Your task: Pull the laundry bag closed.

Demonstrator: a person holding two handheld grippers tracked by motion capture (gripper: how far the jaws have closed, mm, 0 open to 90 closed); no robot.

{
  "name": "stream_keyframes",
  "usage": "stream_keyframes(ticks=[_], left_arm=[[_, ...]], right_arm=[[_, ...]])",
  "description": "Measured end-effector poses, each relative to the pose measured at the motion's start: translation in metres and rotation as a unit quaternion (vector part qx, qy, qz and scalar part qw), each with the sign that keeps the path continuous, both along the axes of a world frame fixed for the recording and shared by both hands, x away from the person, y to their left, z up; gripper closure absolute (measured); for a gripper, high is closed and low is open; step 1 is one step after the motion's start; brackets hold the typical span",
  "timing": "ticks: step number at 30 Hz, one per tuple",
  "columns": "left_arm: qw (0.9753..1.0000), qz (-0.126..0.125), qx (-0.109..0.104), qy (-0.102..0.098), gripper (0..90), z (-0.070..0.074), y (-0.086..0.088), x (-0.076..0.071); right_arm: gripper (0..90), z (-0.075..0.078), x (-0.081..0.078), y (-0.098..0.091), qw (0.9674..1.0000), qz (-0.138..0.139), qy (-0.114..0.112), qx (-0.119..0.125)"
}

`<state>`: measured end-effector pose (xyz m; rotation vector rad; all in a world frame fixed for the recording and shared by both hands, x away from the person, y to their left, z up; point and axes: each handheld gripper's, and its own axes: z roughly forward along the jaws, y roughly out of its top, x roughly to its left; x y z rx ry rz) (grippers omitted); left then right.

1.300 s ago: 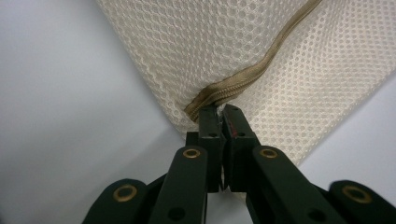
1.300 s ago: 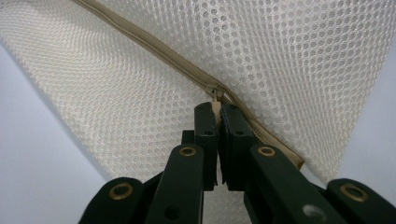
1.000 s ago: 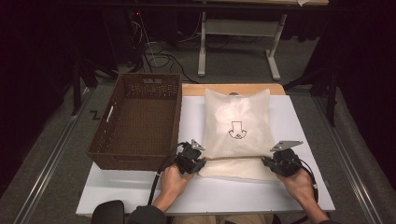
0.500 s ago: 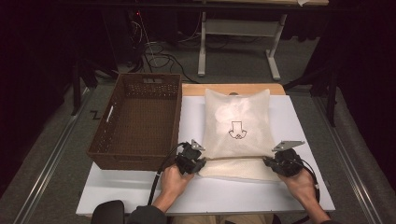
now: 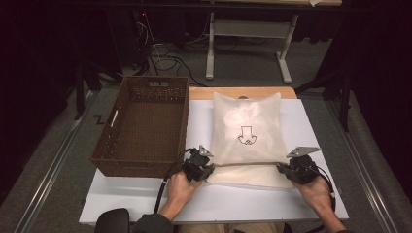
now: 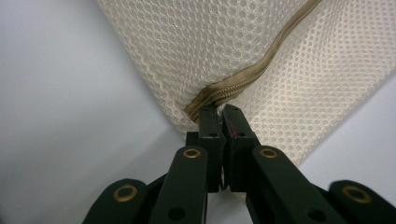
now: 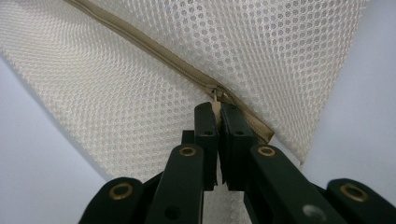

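Cream mesh cloth bag [image 5: 247, 131], woven wicker basket [image 5: 141, 126]

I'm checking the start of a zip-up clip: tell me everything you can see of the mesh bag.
The mesh bag is a cream, honeycomb-net pouch lying flat on the white table, right of the brown basket. A black outline mark is printed on it, and pale contents show faintly through. A tan zipper crosses its near end. The left gripper is shut on the zipper's end, and the right gripper is shut on the zipper pull.

Cream mesh zip bag [image 5: 247, 141] flat on table.
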<state>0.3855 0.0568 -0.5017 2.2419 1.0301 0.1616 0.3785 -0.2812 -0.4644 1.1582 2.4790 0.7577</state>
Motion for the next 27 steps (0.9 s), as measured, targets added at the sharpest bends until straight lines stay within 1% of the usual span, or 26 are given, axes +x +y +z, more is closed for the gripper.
stream_keyframes(ticks=[5,8,11,13,15,20,21,25,27], left_arm=[[1.0000,0.000,0.000,0.001,87.1,0.000,0.000,0.000],[1.0000,0.000,0.000,0.001,87.1,0.000,0.000,0.000],[1.0000,-0.001,0.000,0.001,87.1,0.000,0.000,0.000],[1.0000,-0.001,0.000,0.000,87.1,0.000,0.000,0.000],[1.0000,-0.001,0.000,0.000,87.1,0.000,0.000,0.000],[1.0000,0.001,-0.003,0.000,87.2,0.000,0.000,0.000],[1.0000,0.001,-0.002,0.000,87.1,0.000,0.000,0.000],[1.0000,0.001,-0.003,0.000,87.2,0.000,0.000,0.000],[1.0000,0.000,-0.003,0.000,87.2,0.000,0.000,0.000]], right_arm=[[87.7,0.000,0.000,0.000,1.0000,0.000,0.001,0.000],[87.7,0.001,0.000,-0.001,1.0000,-0.001,0.000,-0.005],[87.7,0.001,-0.001,-0.003,1.0000,-0.003,0.000,-0.004],[87.7,0.001,-0.001,-0.004,1.0000,-0.004,-0.001,-0.007],[87.7,0.001,-0.001,-0.004,1.0000,-0.006,-0.001,-0.003],[87.7,0.001,-0.001,-0.006,1.0000,-0.005,0.000,-0.007],[87.7,0.001,-0.001,-0.006,1.0000,-0.008,0.002,-0.002],[87.7,0.001,-0.001,-0.010,0.9999,-0.007,0.001,-0.008],[87.7,0.001,-0.001,-0.011,0.9999,-0.010,0.003,-0.004]])
